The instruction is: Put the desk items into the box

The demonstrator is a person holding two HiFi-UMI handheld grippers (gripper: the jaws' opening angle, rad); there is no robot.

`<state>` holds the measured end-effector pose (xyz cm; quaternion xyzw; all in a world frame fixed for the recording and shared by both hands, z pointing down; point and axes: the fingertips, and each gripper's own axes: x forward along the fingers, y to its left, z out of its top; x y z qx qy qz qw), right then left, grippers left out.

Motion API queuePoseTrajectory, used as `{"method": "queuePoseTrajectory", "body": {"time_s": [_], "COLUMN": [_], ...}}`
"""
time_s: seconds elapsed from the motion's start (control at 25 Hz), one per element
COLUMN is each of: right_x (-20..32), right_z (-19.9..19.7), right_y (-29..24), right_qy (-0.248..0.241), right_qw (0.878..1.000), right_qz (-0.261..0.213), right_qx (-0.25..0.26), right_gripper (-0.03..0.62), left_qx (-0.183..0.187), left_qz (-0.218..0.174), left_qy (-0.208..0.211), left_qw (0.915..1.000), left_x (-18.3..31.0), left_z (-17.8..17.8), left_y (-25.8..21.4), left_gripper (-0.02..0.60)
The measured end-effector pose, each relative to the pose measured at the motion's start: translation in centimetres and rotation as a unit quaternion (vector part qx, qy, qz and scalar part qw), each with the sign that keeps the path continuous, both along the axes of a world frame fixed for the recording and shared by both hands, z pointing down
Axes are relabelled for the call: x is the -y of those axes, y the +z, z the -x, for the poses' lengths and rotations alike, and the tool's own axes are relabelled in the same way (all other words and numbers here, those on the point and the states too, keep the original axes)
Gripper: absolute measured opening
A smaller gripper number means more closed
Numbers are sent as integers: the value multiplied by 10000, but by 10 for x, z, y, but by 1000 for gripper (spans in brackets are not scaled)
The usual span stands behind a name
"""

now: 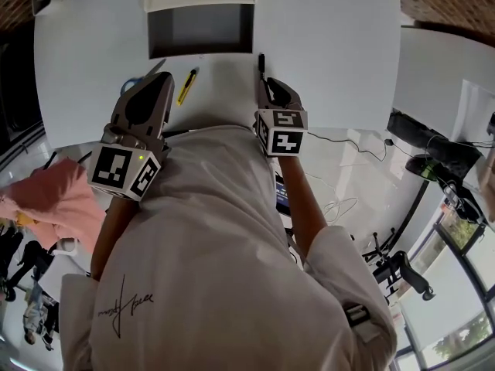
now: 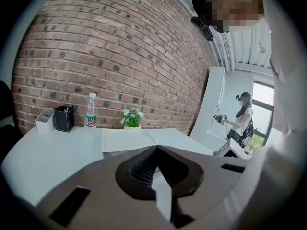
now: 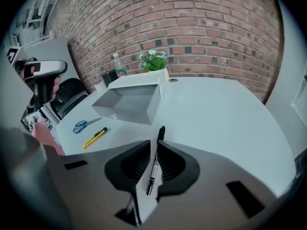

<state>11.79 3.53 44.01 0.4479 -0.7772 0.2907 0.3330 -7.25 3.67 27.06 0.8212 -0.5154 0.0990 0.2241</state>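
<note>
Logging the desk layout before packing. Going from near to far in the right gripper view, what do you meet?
marker → yellow utility knife → scissors → box → potted plant

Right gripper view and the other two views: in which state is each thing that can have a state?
Box: open on top, nothing seen inside.
Pen: gripped between the jaws.
Right gripper: shut on the pen.
Left gripper: shut, empty.
Scissors: closed, lying flat.
Bottle: upright, capped.
</note>
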Motion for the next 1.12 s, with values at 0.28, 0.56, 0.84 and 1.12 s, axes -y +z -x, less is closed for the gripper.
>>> {"method": "queuePoseTrajectory", "body": {"time_s": [0.28, 0.56, 0.84, 1.12], "right_x": [-3, -6, -5, -3], "right_z": [0, -3, -5, -4], "right_y": [11, 25, 36, 44], "right_qy": [-36, 16, -66, -143], "right_qw": [9997, 9991, 9981, 9975], "right_qz": [168, 332, 490, 541], "right_qx": [-154, -278, -355, -424], "right_gripper": [81, 81, 81, 80], "left_qx": [95, 52, 81, 106], "left_qz": [25, 128, 170, 183], "left_qy": [42, -68, -125, -217], "left_qw": [9999, 9999, 9997, 9995], "left_x": [0, -2, 0, -2], "left_z": [2, 7, 5, 7], "left_y": [7, 13, 16, 16], "left_gripper": [6, 6, 6, 6]}}
